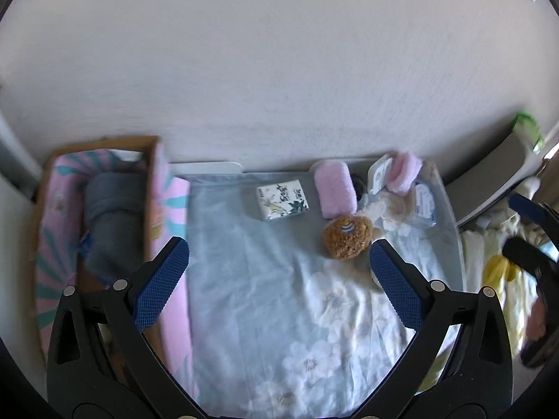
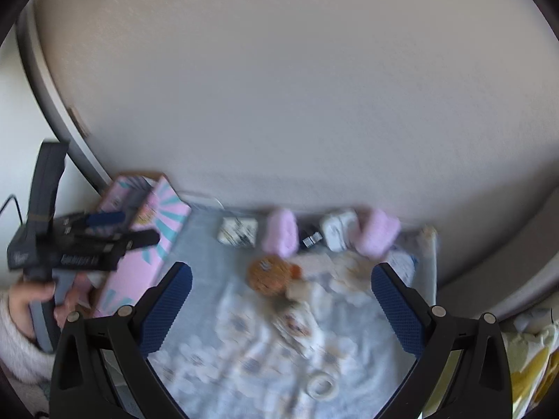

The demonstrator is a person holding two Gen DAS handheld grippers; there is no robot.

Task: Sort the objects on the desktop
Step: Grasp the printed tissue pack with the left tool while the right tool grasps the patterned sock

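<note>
A pink patterned box (image 1: 59,230) stands at the left with a grey bundle (image 1: 113,223) inside; it also shows in the right wrist view (image 2: 146,244). On the pale blue floral cloth (image 1: 244,279) lie a floral tissue packet (image 1: 282,199), a pink fluffy roll (image 1: 334,188), a second pink roll (image 1: 403,171), a brown plush toy (image 1: 346,236) and white packets (image 1: 424,202). My left gripper (image 1: 279,258) is open and empty above the cloth, near the box. My right gripper (image 2: 281,286) is open and empty, above the blurred cloth. A tape roll (image 2: 323,386) lies near it.
A plain wall (image 1: 279,70) runs behind the table. A grey ledge (image 1: 503,174) and yellow-white fabric (image 1: 496,279) lie to the right. The left gripper and the hand holding it show in the right wrist view (image 2: 70,244). The right gripper shows at the left wrist view's right edge (image 1: 534,255).
</note>
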